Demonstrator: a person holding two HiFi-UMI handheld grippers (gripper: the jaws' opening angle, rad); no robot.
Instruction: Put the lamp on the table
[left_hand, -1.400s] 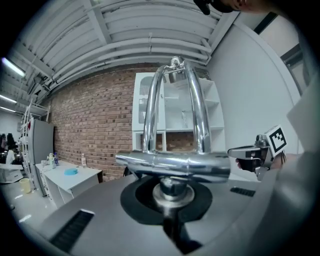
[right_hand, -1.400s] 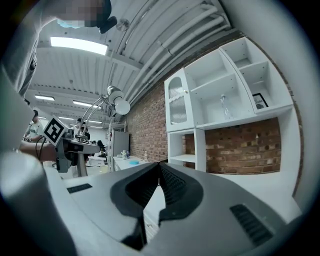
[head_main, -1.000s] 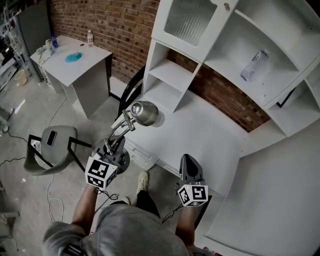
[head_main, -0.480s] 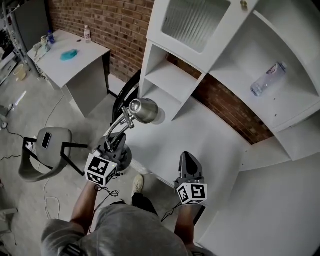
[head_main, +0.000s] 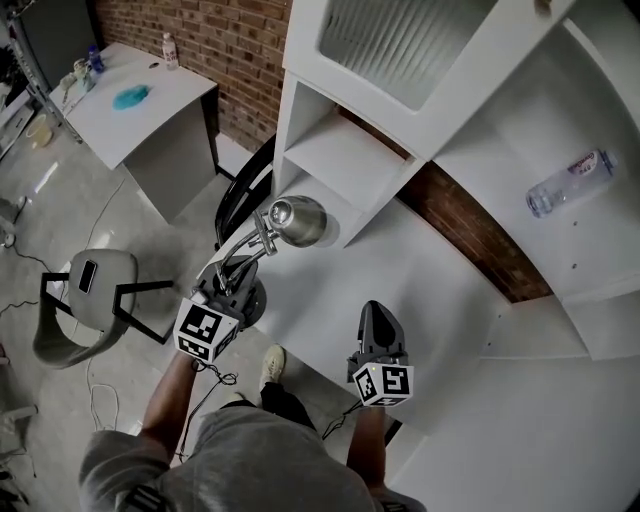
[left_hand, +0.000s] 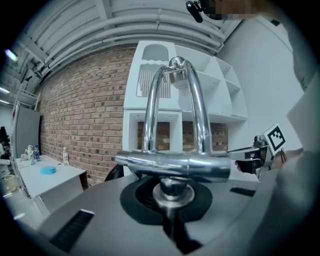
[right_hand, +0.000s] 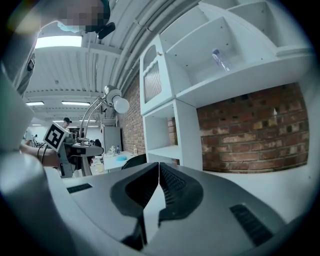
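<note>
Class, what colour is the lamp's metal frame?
Shiny silver chrome. The lamp shows best in the left gripper view.

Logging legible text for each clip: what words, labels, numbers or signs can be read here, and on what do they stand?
No text can be read in any view.
bottle on the shelf: any label is too small to read.
bottle on the far table: too small to read.
left marker cube and right marker cube: black-and-white square patterns only, no letters.
lamp: no print visible.
</note>
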